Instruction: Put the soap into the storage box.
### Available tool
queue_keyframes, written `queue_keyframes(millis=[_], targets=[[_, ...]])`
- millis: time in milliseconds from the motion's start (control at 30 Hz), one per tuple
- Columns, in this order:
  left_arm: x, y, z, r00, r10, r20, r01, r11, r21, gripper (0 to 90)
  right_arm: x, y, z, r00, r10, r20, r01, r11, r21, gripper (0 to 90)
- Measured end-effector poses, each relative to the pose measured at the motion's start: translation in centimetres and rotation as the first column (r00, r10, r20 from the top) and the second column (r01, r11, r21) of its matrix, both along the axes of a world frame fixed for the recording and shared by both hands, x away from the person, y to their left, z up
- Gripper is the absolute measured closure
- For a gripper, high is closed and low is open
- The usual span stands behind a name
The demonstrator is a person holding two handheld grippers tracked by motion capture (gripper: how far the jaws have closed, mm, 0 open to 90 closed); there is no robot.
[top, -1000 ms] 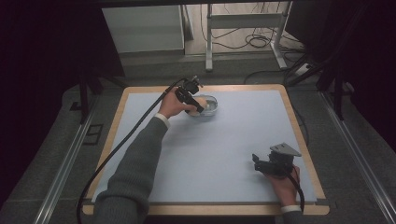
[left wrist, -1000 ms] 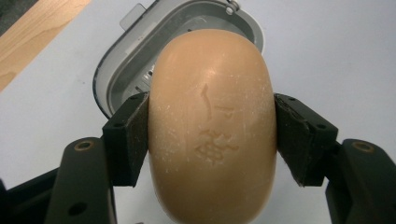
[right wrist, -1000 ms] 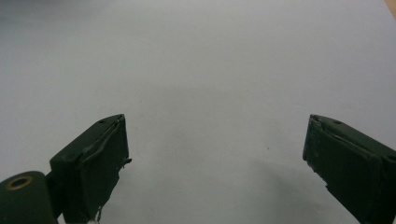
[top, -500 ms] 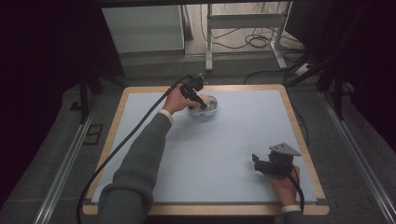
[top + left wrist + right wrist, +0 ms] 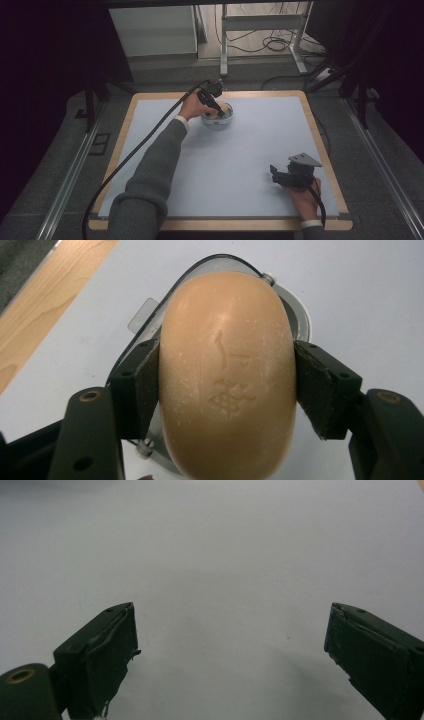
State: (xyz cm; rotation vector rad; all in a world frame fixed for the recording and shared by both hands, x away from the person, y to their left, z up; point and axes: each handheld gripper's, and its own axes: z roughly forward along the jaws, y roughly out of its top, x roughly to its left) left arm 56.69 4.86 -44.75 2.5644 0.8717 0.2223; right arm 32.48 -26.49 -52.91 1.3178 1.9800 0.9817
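A tan oval bar of soap (image 5: 227, 375) with a stamped mark sits between the jaws of my left gripper (image 5: 227, 387), both pads pressed against its sides. Under it lies a clear and white soap dish (image 5: 296, 315). In the high view the left gripper (image 5: 216, 106) points down into that dish (image 5: 226, 120) at the back middle of the table. My right gripper (image 5: 274, 173) rests at the front right, held by a hand. Its jaws stand wide apart in the right gripper view (image 5: 230, 650), with nothing between them.
A white mat (image 5: 240, 155) covers the wooden table (image 5: 327, 155). The left gripper's black cable (image 5: 125, 165) trails off over the front left edge. Desk legs and cables stand on the floor behind the table.
The left hand and gripper have shifted slightly over the dish and tipped down into it. The right gripper has not moved.
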Motion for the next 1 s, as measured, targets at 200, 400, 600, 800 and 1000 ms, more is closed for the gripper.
queue_keyframes(millis=[200, 400, 600, 800, 1000], targets=[[-0.2, -0.8, -1.0, 0.9999, -0.001, -0.012, 0.001, 0.9995, 0.033, 32.7, 0.0, 0.0, 0.0, 1.0000, 0.001, 0.001, -0.001, 1.000, -0.002, 6.7], [-0.6, -1.0, -0.9, 0.9998, -0.019, -0.009, 0.019, 0.9997, 0.012, 31.1, 0.0, 0.0, 0.0, 1.0000, 0.000, 0.000, 0.000, 1.000, 0.000, 6.7], [-1.0, -0.6, -0.2, 0.9998, -0.019, -0.006, 0.019, 0.9998, 0.001, 28.5, 0.0, 0.0, 0.0, 1.0000, 0.000, 0.001, 0.000, 1.000, -0.002, 6.7], [-1.2, -0.3, -0.1, 0.9999, -0.014, -0.004, 0.014, 0.9999, 0.007, 27.2, 0.0, 0.1, 0.0, 1.0000, -0.001, 0.002, 0.001, 1.000, -0.005, 6.7], [-1.5, -0.3, 0.2, 0.9998, -0.020, 0.006, 0.020, 0.9998, -0.002, 27.2, 0.0, 0.0, 0.0, 1.0000, -0.001, 0.000, 0.001, 1.000, -0.002, 6.7]])
